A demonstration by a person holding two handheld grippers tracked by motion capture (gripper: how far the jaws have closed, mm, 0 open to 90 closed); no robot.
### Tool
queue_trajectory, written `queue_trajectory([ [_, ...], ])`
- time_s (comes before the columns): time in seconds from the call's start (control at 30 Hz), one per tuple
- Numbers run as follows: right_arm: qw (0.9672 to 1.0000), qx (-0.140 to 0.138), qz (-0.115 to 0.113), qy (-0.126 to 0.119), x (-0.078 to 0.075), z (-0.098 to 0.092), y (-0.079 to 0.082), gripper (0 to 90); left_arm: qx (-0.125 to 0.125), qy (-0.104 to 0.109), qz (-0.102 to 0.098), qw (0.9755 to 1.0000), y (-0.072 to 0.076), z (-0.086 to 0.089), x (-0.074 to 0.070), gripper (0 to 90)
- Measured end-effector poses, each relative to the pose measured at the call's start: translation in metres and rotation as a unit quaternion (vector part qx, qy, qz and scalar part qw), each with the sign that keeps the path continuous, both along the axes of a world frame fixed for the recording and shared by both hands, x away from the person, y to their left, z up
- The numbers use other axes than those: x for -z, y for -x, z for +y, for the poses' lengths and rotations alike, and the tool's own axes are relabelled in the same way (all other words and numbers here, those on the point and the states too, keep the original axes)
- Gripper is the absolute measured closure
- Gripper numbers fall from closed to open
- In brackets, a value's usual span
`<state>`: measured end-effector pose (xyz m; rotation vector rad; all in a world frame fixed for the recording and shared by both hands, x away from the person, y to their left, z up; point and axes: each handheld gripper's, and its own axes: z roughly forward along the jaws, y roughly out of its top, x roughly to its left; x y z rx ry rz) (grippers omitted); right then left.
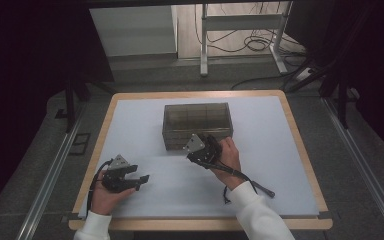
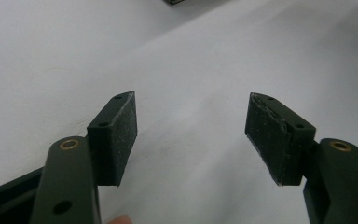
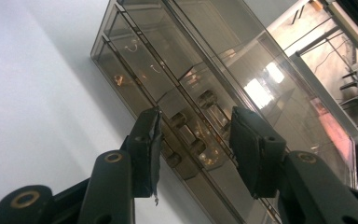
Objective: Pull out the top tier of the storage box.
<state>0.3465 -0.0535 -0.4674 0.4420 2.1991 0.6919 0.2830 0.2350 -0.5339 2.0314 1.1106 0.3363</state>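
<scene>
Smoke-tinted clear plastic was what you were working on: the drawer box sat in the middle of the high view, on the white table, with its front face toward you. All its drawers looked pushed in, so I judged the job barely begun, with the grasp and the pull yet to come. Your right gripper was up at the box's front, at centre in the high view; its jaws stood apart on either side of the small knobs on one drawer, and I saw no pad pressing on them. Your left gripper lay at the lower left of the high view, well apart from the box, jaws wide with bare table between them. Reflections on the plastic hid what the drawers held, and I couldn't tell which knob was the target, or whether a pad brushed it.
</scene>
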Motion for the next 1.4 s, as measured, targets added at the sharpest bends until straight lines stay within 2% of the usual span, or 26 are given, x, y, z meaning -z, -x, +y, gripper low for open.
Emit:
queue_trajectory([
  [0.27,0.9996,0.000,-0.021,0.017,0.005,0.005,0.001,55.2,-0.002,0.002,0.001,1.0000,0.000,0.001,0.000,34.2],
  [0.47,0.9986,-0.002,-0.035,0.041,0.009,0.009,0.003,57.1,-0.002,0.001,0.001,1.0000,0.000,0.001,0.000,34.2],
  [0.9,0.9971,-0.004,-0.056,0.052,0.014,0.015,0.005,60.1,-0.003,0.001,0.002,1.0000,0.000,0.001,0.001,34.1],
  [1.13,0.9936,-0.005,-0.080,0.079,0.020,0.021,0.006,60.8,-0.004,0.002,0.003,1.0000,0.000,0.002,0.001,34.1],
  [1.4,0.9909,-0.001,-0.097,0.093,0.025,0.025,0.009,61.3,-0.003,0.001,0.003,1.0000,0.000,0.002,0.002,34.1],
])
